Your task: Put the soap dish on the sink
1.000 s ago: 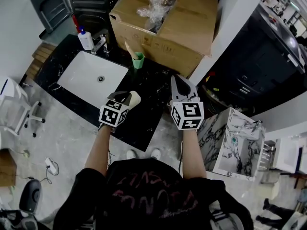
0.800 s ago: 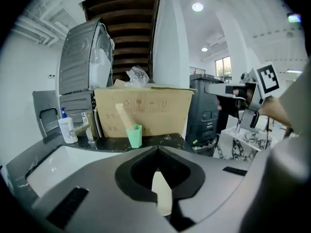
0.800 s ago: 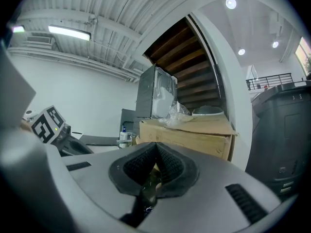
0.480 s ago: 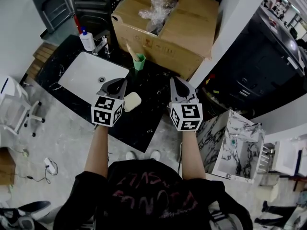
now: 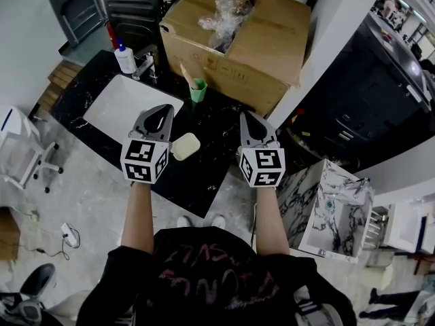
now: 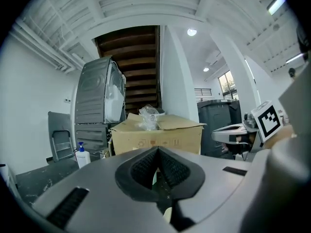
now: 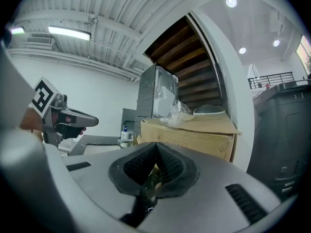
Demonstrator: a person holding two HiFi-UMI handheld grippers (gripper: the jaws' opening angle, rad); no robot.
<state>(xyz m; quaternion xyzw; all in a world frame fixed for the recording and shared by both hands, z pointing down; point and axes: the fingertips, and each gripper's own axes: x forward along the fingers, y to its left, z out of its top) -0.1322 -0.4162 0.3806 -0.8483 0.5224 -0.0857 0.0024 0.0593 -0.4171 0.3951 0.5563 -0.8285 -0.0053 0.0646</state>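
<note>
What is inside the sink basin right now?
The visible part of the white sink basin looks empty. The left hand-held gripper covers its near-right part, so that part cannot be checked. The soap dish lies on the black counter beside it.

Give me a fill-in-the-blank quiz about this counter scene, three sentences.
1. The soap dish lies on the black ____, outside the sink.
2. The cup by the cardboard box is coloured ____.
3. The left gripper holds ____.
Missing: counter, green, nothing.
</note>
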